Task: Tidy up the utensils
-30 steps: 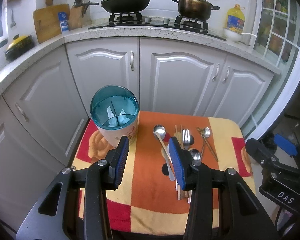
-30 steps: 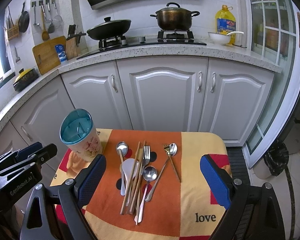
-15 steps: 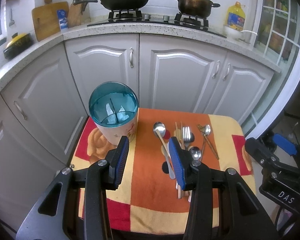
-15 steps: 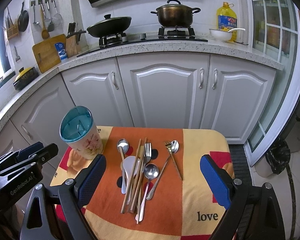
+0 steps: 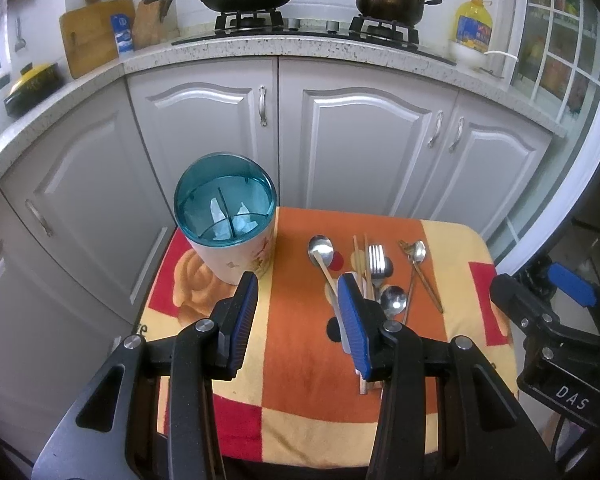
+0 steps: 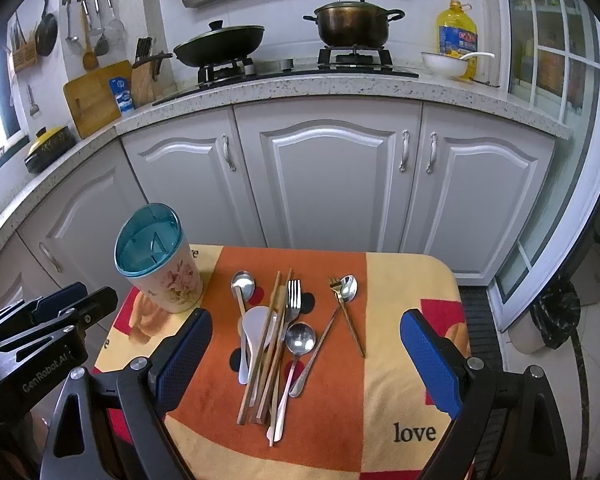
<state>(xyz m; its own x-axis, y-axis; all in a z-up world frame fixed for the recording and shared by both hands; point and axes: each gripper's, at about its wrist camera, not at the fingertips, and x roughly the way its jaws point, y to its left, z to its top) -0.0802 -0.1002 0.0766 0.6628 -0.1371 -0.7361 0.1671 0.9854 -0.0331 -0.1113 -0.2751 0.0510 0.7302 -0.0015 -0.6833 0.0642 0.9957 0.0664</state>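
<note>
A floral utensil holder with a teal divided rim (image 6: 158, 260) stands at the back left of the small cloth-covered table (image 6: 400, 380); it also shows in the left wrist view (image 5: 228, 216). Several utensils lie in a pile mid-table: wooden chopsticks (image 6: 266, 344), a fork (image 6: 293, 308), a white spoon (image 6: 256, 328), steel spoons (image 6: 299, 340), and a gold fork and spoon pair (image 6: 346, 300). My right gripper (image 6: 306, 364) is wide open above the pile. My left gripper (image 5: 298, 320) is open and empty, hovering between the holder and the utensils (image 5: 374, 268).
White kitchen cabinets (image 6: 328, 184) stand right behind the table. The counter above holds a wok (image 6: 220, 46), a pot (image 6: 354, 20) and an oil bottle (image 6: 456, 36). A black rubbish bag (image 6: 556, 316) sits on the floor at right.
Both grippers have drifted slightly lower and closer to the table. Their jaws have kept the same opening. Nothing on the table has moved.
</note>
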